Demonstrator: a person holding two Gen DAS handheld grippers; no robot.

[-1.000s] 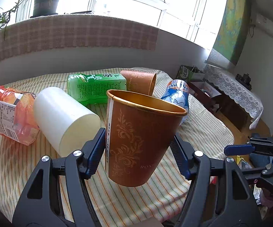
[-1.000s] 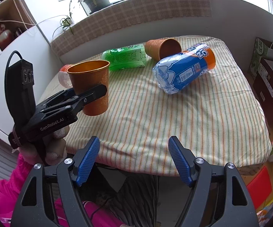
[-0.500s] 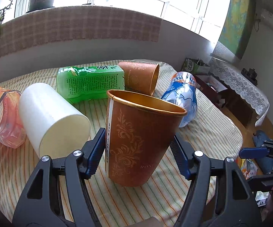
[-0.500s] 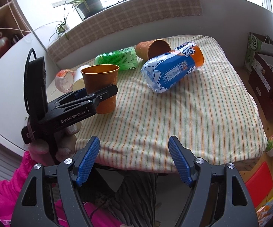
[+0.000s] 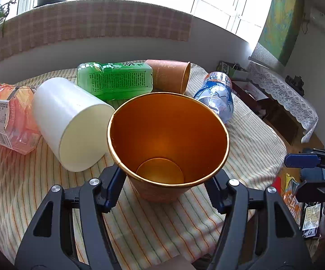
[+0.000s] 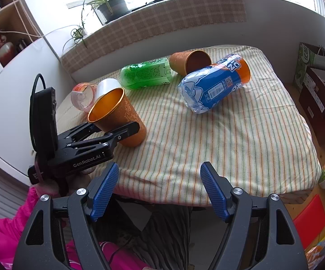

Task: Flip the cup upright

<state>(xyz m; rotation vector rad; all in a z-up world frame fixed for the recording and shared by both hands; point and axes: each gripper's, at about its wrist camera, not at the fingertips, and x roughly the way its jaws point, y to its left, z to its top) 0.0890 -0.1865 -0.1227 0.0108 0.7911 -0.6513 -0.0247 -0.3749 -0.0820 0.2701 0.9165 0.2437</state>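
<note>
My left gripper (image 5: 165, 189) is shut on a brown paper cup (image 5: 169, 144) with a gold inside. The cup's mouth faces up and tilts toward the camera; its base rests on or just above the striped cloth. In the right wrist view the same cup (image 6: 119, 118) leans left in the left gripper (image 6: 115, 132) near the table's front left. A second brown cup (image 5: 170, 76) lies on its side at the back, also seen in the right wrist view (image 6: 190, 61). My right gripper (image 6: 160, 186) is open and empty, off the table's front edge.
On the striped table (image 6: 229, 139) lie a white cylinder (image 5: 70, 121), a green bottle (image 5: 115, 78), a pink-orange bottle (image 5: 5, 117) and a blue bottle (image 6: 216, 85). Boxes (image 6: 319, 78) stand on the floor at the right.
The left gripper has lowered the cup toward the cloth and tilted it, so its mouth now faces the left wrist camera. The right gripper stayed off the front edge.
</note>
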